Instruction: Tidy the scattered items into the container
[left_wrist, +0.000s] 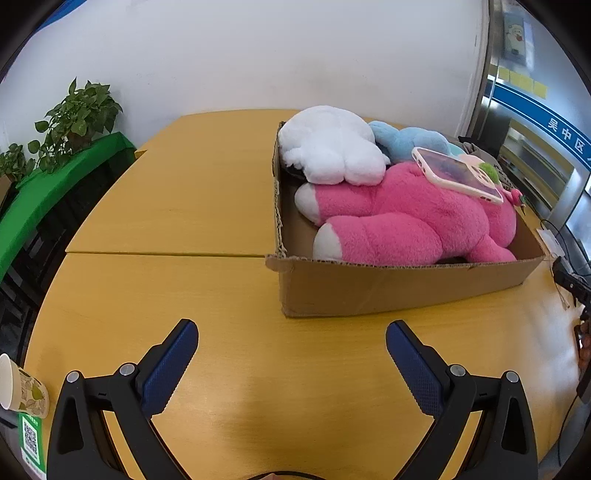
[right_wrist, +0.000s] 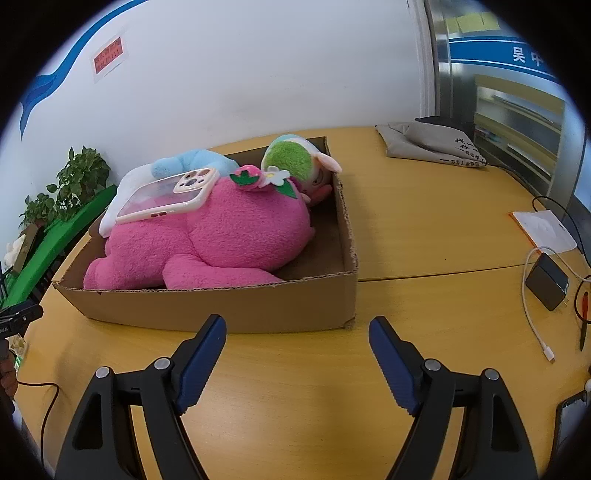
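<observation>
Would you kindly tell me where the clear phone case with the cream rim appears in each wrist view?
Left wrist view: clear phone case with the cream rim, upper right, lying on the pink plush toy.
Right wrist view: same case, left of centre, atop that toy.
Shared landmark: the brown cardboard box holding the toys.

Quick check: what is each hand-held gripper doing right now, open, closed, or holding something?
Left hand-held gripper: open wide, holding nothing, over bare table.
Right hand-held gripper: open, holding nothing, in front of the cardboard box.
</observation>
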